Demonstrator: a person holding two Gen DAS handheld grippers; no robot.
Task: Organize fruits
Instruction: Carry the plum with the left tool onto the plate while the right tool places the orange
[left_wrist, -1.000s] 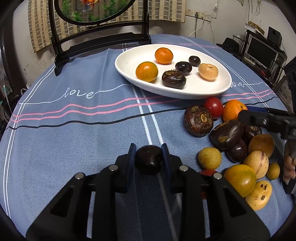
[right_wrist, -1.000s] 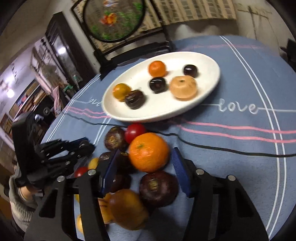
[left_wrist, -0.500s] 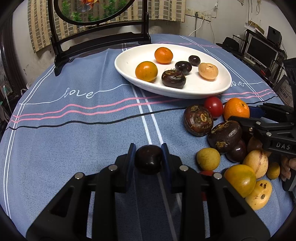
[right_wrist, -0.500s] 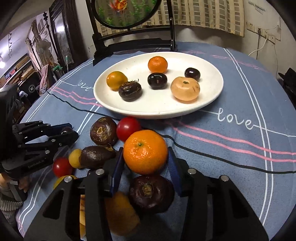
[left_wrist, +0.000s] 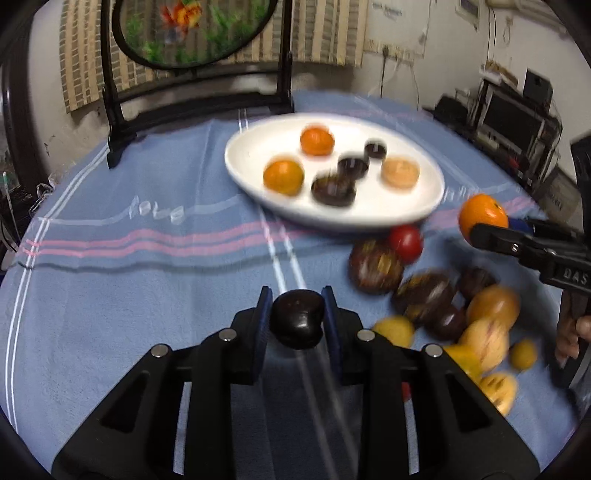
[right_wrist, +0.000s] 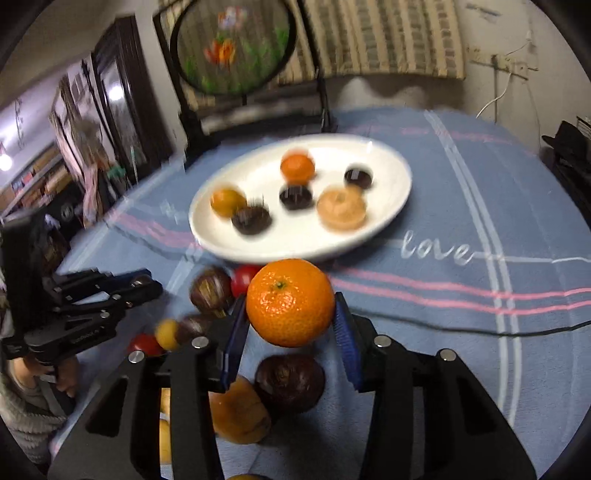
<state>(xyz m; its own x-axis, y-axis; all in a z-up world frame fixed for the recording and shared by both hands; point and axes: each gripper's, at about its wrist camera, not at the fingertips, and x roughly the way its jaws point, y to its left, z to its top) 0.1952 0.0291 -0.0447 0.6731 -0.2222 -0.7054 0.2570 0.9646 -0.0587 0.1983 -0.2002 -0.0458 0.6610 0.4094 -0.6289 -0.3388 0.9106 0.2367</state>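
Between right tool (right_wrist: 290, 325) fingers, orange (right_wrist: 290, 302), near plate (right_wrist: 388, 218)

The left gripper (left_wrist: 297, 317) points forward over the table, its two blue-padded fingers (left_wrist: 263, 325) clamped on either side of a dark fruit (left_wrist: 297, 322). The right gripper (right_wrist: 290, 325) is raised above the cloth, its fingers (right_wrist: 345, 328) pressed against an orange (right_wrist: 290, 302) held between them. Seen from the left wrist camera, the right gripper reaches in from the right edge with the orange at its tip, and the person's right hand (left_wrist: 570, 334) grips its handle below. From the right wrist camera, the left hand (right_wrist: 61, 374) wraps the left gripper's handle at the far left.
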